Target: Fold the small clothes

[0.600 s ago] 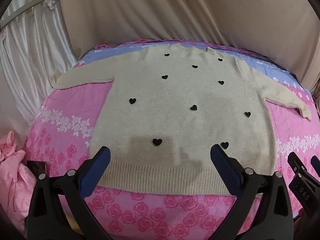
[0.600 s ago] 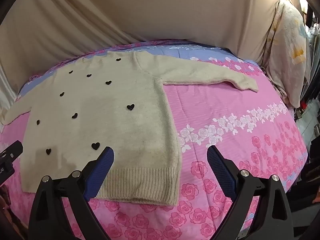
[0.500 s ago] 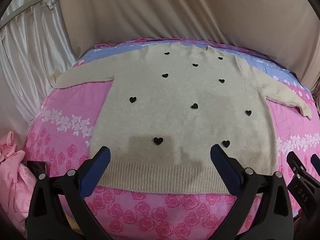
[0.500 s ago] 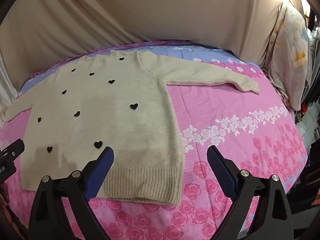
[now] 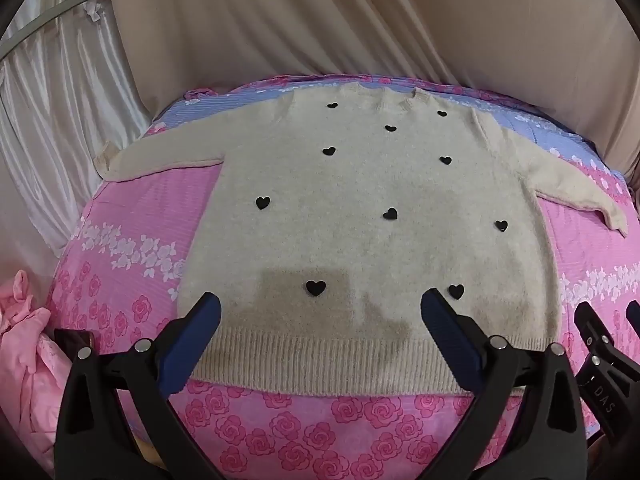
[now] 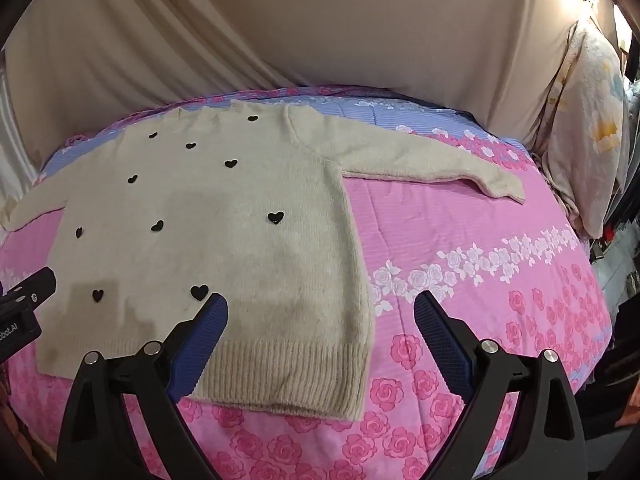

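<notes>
A cream knit sweater (image 5: pixel 360 240) with black heart patches lies flat, front up, on the pink floral bed cover (image 5: pixel 132 216), both sleeves spread outward. My left gripper (image 5: pixel 320 312) hangs open above the ribbed hem near its middle, nothing between its blue pads. In the right wrist view the same sweater (image 6: pixel 224 248) fills the left half, its right sleeve (image 6: pixel 440 164) stretched toward the far right. My right gripper (image 6: pixel 320 312) is open over the sweater's lower right corner, holding nothing. The right gripper (image 5: pixel 604 344) also shows at the left wrist view's right edge.
A beige curtain (image 5: pixel 360 20) drapes behind the bed. Pink clothing (image 5: pixel 24 352) lies heaped at the near left. A pale floral quilt (image 6: pixel 588 120) hangs at the far right. Bare pink bed cover (image 6: pixel 500 264) lies to the right of the sweater.
The right wrist view has swung slightly left, so the sweater sits a little further right in it. The left wrist view is almost unchanged. Both grippers stay open.
</notes>
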Demonstrator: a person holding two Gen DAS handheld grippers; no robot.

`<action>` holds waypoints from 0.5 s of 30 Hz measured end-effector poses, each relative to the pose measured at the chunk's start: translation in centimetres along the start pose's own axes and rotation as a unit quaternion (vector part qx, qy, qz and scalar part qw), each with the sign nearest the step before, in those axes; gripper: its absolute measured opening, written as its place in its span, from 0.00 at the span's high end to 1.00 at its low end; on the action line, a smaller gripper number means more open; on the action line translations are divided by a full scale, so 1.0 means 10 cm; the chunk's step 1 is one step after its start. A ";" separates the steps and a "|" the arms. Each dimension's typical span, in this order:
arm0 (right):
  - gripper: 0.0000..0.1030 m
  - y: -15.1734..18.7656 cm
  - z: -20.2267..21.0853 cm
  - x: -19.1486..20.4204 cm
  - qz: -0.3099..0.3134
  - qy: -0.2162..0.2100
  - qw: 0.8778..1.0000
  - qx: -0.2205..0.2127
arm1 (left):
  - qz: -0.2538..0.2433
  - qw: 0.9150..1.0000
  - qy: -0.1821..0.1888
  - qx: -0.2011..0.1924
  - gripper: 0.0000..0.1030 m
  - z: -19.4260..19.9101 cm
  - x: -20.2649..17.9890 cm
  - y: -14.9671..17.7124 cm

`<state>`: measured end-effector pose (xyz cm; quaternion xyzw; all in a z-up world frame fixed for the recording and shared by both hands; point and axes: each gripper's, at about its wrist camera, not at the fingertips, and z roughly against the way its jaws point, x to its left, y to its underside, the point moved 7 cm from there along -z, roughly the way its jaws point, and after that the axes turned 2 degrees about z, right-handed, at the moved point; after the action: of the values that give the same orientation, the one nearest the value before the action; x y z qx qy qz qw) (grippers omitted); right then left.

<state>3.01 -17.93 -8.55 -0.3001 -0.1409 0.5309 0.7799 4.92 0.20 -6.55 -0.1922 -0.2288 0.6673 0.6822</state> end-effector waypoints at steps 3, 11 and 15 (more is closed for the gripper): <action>0.10 0.01 -0.03 0.00 0.003 -0.002 1.000 0.001 | 0.000 1.000 -0.001 0.004 0.05 -0.01 -0.01 0.01; 0.10 0.03 -0.05 -0.03 0.009 -0.003 1.000 0.001 | -0.003 1.000 -0.003 0.007 0.05 -0.05 -0.07 0.02; 0.10 0.05 -0.05 -0.03 0.011 -0.004 1.000 0.001 | -0.004 1.000 -0.004 0.009 0.05 -0.06 -0.07 0.03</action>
<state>2.81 -18.28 -9.23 -0.2985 -0.1400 0.5404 0.7741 5.03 -0.49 -7.23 -0.1822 -0.2260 0.6676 0.6856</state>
